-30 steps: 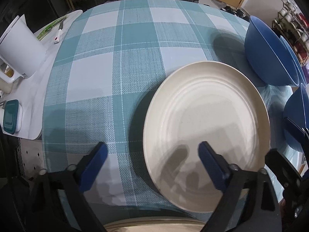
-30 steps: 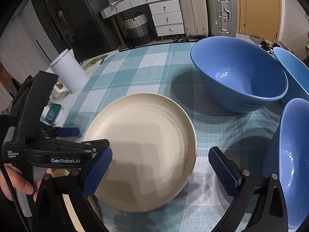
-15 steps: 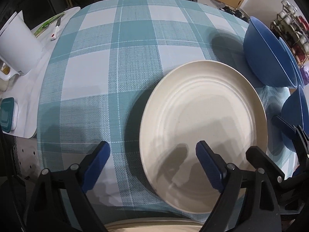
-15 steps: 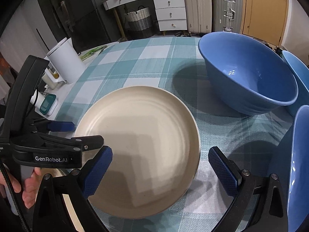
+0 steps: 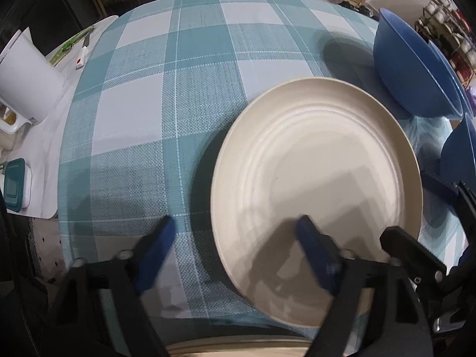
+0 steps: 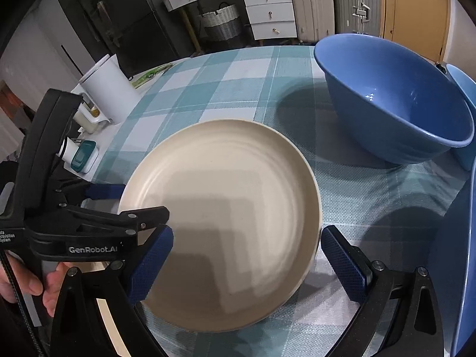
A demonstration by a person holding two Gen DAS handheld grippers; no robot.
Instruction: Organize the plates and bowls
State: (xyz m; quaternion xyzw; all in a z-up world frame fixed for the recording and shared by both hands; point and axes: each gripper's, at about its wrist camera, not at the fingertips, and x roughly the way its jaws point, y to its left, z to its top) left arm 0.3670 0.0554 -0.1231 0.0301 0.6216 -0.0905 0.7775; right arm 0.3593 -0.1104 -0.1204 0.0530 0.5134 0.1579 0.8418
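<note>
Left wrist view: my left jaws (image 5: 235, 253) are closing with the near left rim of the plate (image 5: 315, 196) between them, one pad over the plate's inside and the other outside above the cloth; neither presses on it yet, as far as I can tell. The plate lies flat on the surface (image 5: 178, 68), and at the bottom edge a second cream rim (image 5: 238, 349) shows, most of it hidden, perhaps where this plate belongs. My right jaws (image 6: 247, 255) stand apart and hold nothing, just above the plate's near edge. Beyond it the big blue bowl (image 6: 395, 104) sits alone, with another bowl (image 6: 464, 89) just behind and a third bowl (image 6: 464, 253) at my right, none nested. I judge the job barely begun: plate unstacked, bowls loose. My left gripper points steeply down at the rim; the right tilts down less steeply. A hand (image 6: 26, 285) grips the left handle.
</note>
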